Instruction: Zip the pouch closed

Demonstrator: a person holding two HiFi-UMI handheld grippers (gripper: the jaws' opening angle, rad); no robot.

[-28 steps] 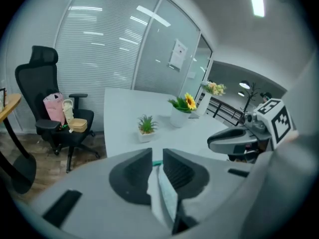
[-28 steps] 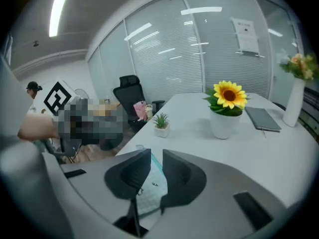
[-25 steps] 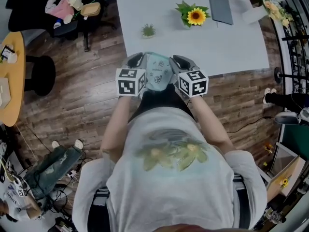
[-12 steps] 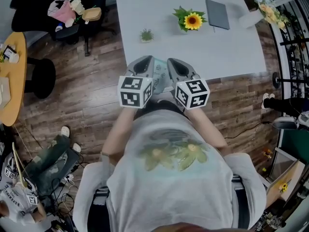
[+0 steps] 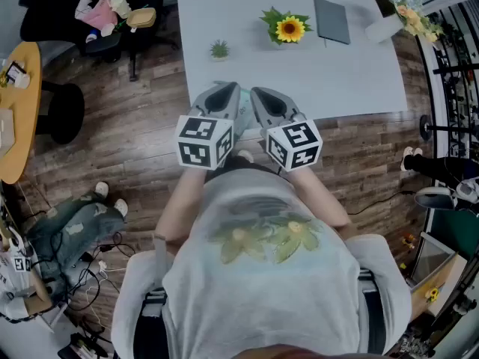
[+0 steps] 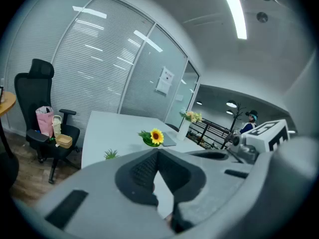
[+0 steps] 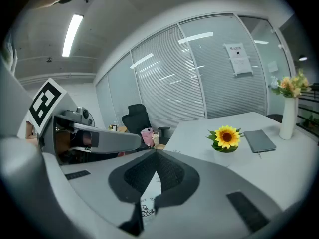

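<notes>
Glass-wall notice [image 7: 238, 59] illegible, as is pouch [image 7: 146, 203] print

The left tool [image 5: 227, 88] and right tool [image 5: 257, 91] hang side by side over the counter's [image 5: 359, 73] near edge, both gripping the pouch [image 7: 147, 203]. A small plant [image 5: 219, 49] stands ahead of the left tool. The sunflower [image 5: 290, 28] is ahead-right, with a notebook [image 5: 331, 21] beyond.

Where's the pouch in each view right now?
Head view: pouch, a pale sliver just above centre.
Left gripper view: bottom centre, clamped in the left hand-held gripper.
Right gripper view: bottom centre, printed fabric clamped in the right hand-held gripper.
Shared landmark: the sunflower.
</notes>
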